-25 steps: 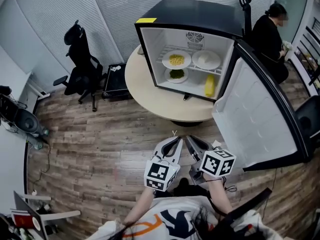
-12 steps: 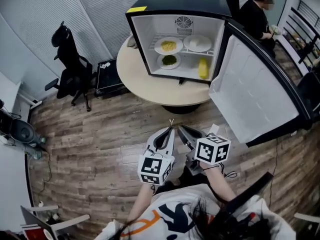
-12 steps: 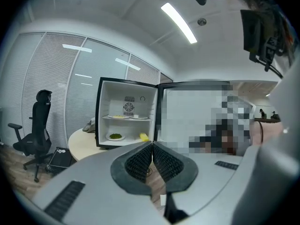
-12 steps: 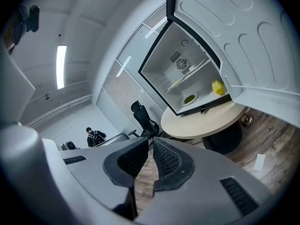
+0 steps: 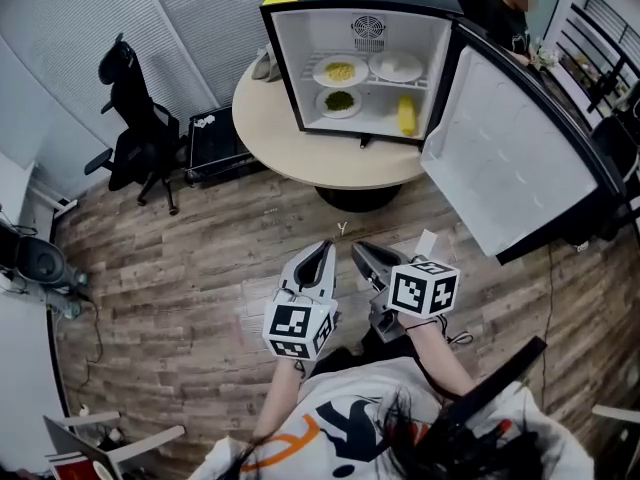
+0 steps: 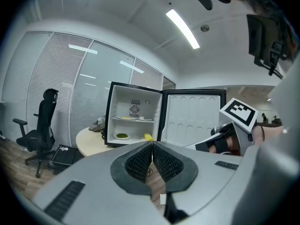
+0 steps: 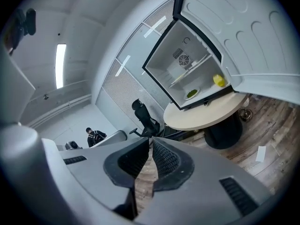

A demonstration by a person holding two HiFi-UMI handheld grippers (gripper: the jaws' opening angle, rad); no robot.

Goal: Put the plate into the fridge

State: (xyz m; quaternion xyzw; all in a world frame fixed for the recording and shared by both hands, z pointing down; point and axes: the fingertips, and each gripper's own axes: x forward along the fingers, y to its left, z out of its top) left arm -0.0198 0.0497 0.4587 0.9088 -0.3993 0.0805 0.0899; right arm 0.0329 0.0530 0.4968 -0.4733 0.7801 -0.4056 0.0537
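Two sets of fingers pressed together on nothing, left gripper (image 5: 326, 244) and right gripper (image 5: 357, 249), well short of the desk (image 5: 300, 155). Yellow-food plate (image 5: 340, 70) on top shelf of open fridge (image 5: 286, 68).

Grey-brown wood-plank floor (image 5: 170, 268) is running across the whole room, and closed slatted blinds (image 5: 190, 18) are covering the glazed wall behind it. A round beige table (image 5: 268, 140) is standing on a dark pedestal near that wall. A black office chair (image 5: 135, 133) is sitting to its left, with a low black case (image 5: 212, 143) lying on the floor between the two. Overhead, a ceiling strip light (image 6: 183, 28) is glowing white against a pale ceiling.
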